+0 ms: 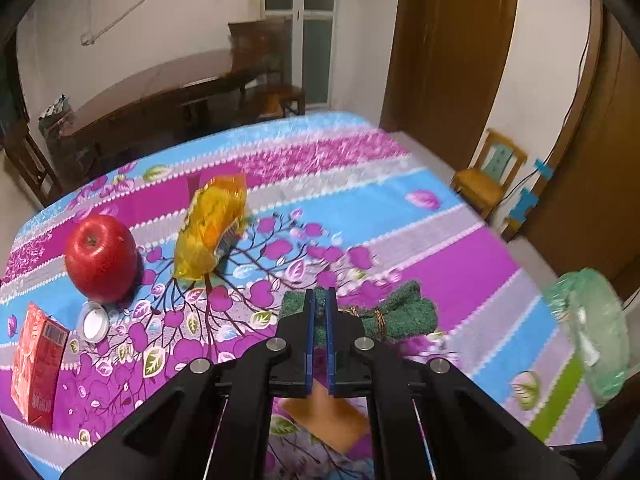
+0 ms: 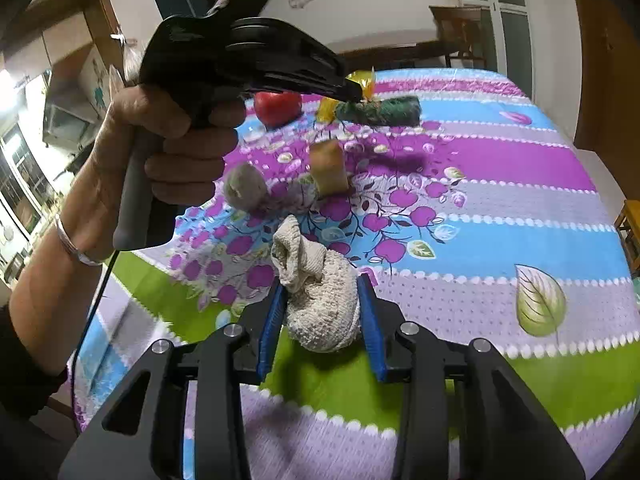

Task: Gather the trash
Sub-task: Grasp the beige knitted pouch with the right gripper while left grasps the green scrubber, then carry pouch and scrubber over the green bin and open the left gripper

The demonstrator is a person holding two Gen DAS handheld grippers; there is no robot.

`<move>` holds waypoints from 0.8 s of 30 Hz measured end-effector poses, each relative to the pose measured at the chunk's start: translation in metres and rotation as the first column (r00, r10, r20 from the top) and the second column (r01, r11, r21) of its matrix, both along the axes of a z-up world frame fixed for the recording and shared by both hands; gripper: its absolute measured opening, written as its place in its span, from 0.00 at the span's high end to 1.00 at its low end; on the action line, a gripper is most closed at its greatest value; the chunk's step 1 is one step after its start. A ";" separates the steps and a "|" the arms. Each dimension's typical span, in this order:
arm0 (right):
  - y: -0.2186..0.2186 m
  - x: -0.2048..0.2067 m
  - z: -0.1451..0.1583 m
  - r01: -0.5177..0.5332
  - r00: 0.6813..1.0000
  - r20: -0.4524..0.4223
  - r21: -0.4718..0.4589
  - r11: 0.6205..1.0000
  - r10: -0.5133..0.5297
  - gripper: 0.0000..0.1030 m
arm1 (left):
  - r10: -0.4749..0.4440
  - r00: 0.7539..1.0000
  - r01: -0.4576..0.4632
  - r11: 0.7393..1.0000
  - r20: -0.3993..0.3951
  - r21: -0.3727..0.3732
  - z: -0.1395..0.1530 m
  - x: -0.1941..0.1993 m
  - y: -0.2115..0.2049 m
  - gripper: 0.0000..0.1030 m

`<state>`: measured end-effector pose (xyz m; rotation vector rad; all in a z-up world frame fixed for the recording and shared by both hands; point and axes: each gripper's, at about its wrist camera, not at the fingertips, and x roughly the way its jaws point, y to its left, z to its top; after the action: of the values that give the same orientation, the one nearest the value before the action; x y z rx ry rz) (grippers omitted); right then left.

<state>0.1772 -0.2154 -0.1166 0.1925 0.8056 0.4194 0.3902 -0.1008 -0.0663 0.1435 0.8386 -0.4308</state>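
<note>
Your right tool (image 2: 322, 312) clasps the balled beige cloth (image 2: 320, 300) at the desk's (image 2: 520, 200) near edge. Your left tool (image 1: 319, 312) is clenched, apparently empty, over the green cloth roll (image 1: 400, 312), whose long axis runs crosswise beyond its tips.

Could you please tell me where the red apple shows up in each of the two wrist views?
Left wrist view: the red apple stands at the left, on the tablecloth, left of the yellow wrapper.
Right wrist view: the apple is far up near the top centre, partly hidden behind the left tongs.
Shared landmark: the green cloth beside the wrapper.
</note>
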 end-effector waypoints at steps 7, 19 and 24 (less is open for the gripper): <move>-0.036 -0.050 0.024 0.074 0.994 0.082 0.034 0.997 -0.077 0.66 | -0.029 0.995 0.044 0.988 0.095 -0.151 0.055 -0.073 0.045 0.95; -0.074 -0.105 0.031 0.216 0.968 0.123 0.039 0.976 -0.219 0.66 | -0.076 0.988 0.097 0.982 0.137 -0.159 0.047 -0.209 0.085 0.95; -0.073 -0.120 0.031 0.226 0.966 0.126 0.011 0.974 -0.226 0.66 | -0.110 0.991 0.121 0.980 0.075 -0.161 0.013 -0.241 0.070 0.95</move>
<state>0.0571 -0.2883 -0.0852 0.2496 0.6508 0.2127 0.1493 -0.0307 -0.0533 0.0528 0.7284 -0.6001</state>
